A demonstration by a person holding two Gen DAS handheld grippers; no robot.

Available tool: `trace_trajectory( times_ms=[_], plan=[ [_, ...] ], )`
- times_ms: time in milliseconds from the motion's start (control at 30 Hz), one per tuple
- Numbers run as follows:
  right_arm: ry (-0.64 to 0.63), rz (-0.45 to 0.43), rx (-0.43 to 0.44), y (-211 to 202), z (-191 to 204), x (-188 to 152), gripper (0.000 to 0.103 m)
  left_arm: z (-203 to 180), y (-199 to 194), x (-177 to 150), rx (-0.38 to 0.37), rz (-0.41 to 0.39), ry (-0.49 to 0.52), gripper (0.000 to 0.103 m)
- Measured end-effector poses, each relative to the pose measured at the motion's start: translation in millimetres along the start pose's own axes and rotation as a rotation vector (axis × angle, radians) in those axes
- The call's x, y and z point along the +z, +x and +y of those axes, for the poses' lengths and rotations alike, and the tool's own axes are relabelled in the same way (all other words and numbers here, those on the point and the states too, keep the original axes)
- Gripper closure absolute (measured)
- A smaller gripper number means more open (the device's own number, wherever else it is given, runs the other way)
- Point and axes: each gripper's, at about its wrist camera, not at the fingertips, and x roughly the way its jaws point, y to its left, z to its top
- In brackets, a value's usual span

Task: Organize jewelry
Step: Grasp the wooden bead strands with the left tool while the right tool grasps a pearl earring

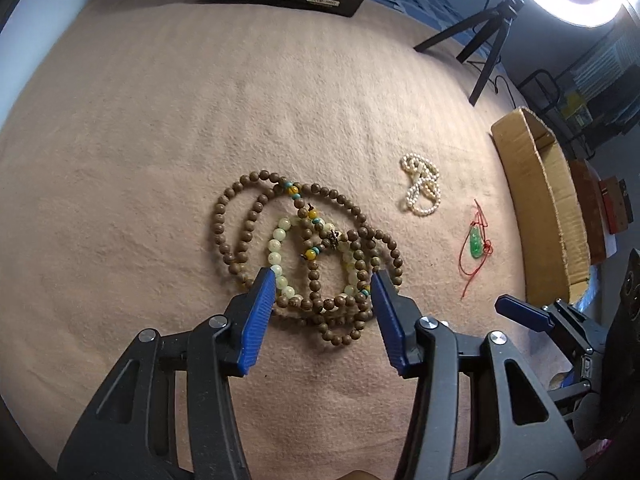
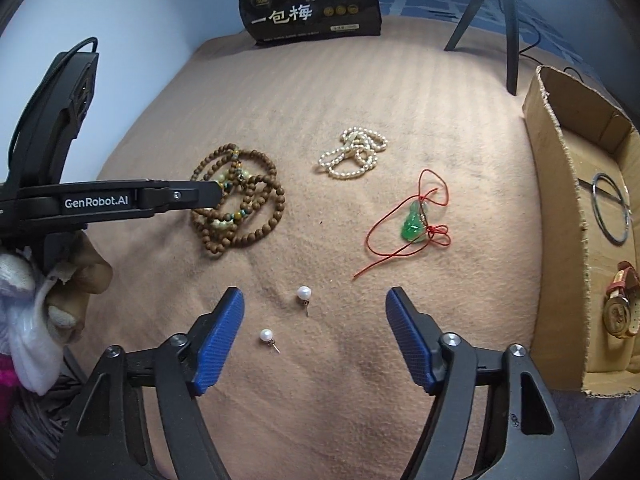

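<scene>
A heap of brown wooden beads (image 1: 256,216) tangled with a pale jade bead bracelet (image 1: 276,246) lies on the tan cloth. My left gripper (image 1: 324,280) is open, its blue fingers on either side of the heap's near edge; it shows from the side in the right wrist view (image 2: 216,194). The beads also show there (image 2: 264,200). A pearl strand (image 1: 420,190) (image 2: 354,154) and a green jade pendant on red cord (image 1: 476,246) (image 2: 412,226) lie to the right. My right gripper (image 2: 314,294) is open above two pearl stud earrings (image 2: 303,293) (image 2: 266,335).
An open cardboard box (image 2: 560,184) at the right edge holds a metal bangle (image 2: 610,208) and a watch (image 2: 620,312); it also shows in the left wrist view (image 1: 532,200). A black snack bag (image 2: 312,4) stands at the back. Tripod legs (image 2: 508,20) stand back right.
</scene>
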Motion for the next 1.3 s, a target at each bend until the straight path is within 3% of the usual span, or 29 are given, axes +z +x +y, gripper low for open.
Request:
trace_trajectory(
  times_ms=[133, 233, 633, 700, 1033, 1300],
  plan=[
    [0.011, 0.012, 0.011, 4.5, -1.2, 0.1, 0.037, -6.7, 6.1, -0.7, -0.007, 0.02, 0.016, 0.052],
    [0.014, 0.021, 0.016, 6.3, -2.0, -0.6, 0.045, -16.6, 8.7, -1.5, 0.023, 0.017, 0.058, 0.052],
    [0.014, 0.035, 0.027, 11.1, 0.5, -3.7, 0.058, -31.9, 31.8, 5.0, 0.083, 0.034, 0.102, 0.052],
    [0.008, 0.037, 0.029, 12.8, 1.9, -4.7, 0.059, -33.5, 35.9, 6.0, 0.093, 0.039, 0.105, 0.061],
    [-0.068, 0.041, 0.009, 26.0, 18.2, -5.5, 0.066, -26.9, 39.2, 10.3, 0.061, 0.035, 0.077, 0.084],
    [-0.132, 0.032, -0.043, 44.4, 35.3, -7.8, 0.074, -20.0, 30.4, 7.0, 0.048, 0.024, 0.069, 0.087]
  ],
)
